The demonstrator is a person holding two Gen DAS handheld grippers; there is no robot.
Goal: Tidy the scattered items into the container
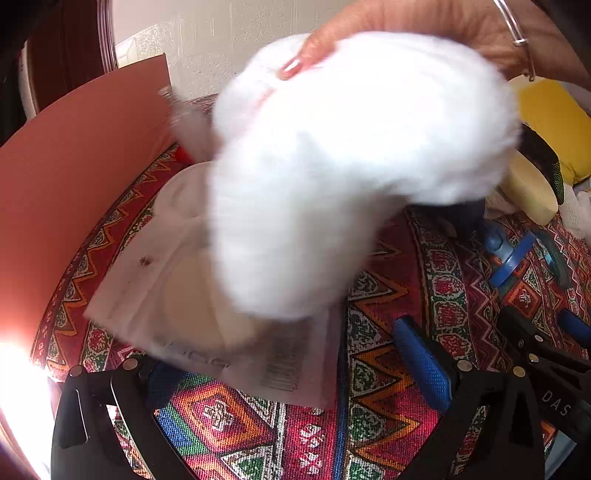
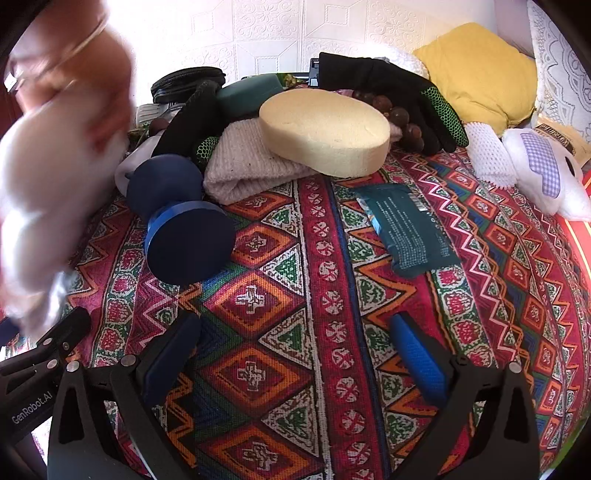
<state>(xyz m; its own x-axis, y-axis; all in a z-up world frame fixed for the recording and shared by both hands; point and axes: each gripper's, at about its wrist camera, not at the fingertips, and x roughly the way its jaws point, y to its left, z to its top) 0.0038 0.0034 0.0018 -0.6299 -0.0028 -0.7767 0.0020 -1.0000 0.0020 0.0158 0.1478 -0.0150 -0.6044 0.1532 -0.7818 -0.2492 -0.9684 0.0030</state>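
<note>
Blue ribbed pads [image 2: 417, 360], jaws apart; fluffy white plush [image 1: 354, 166] above.

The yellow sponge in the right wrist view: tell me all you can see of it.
The yellow sponge is a thick, pale-yellow oval block, porous and foam-like, apparently dry and intact. It lies tilted, its left part propped on the beige knitted cloth, its front edge down on the patterned tablecloth. A black glove lies behind it. Neither gripper touches it.

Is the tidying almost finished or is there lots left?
Lots left. No container shows, so nothing looks put away. A bare hand holds the white fluffy thing; both hand-held grippers are open and empty. The sponge, blue dumbbell, teal packet and black glove remain on the cloth.
</note>
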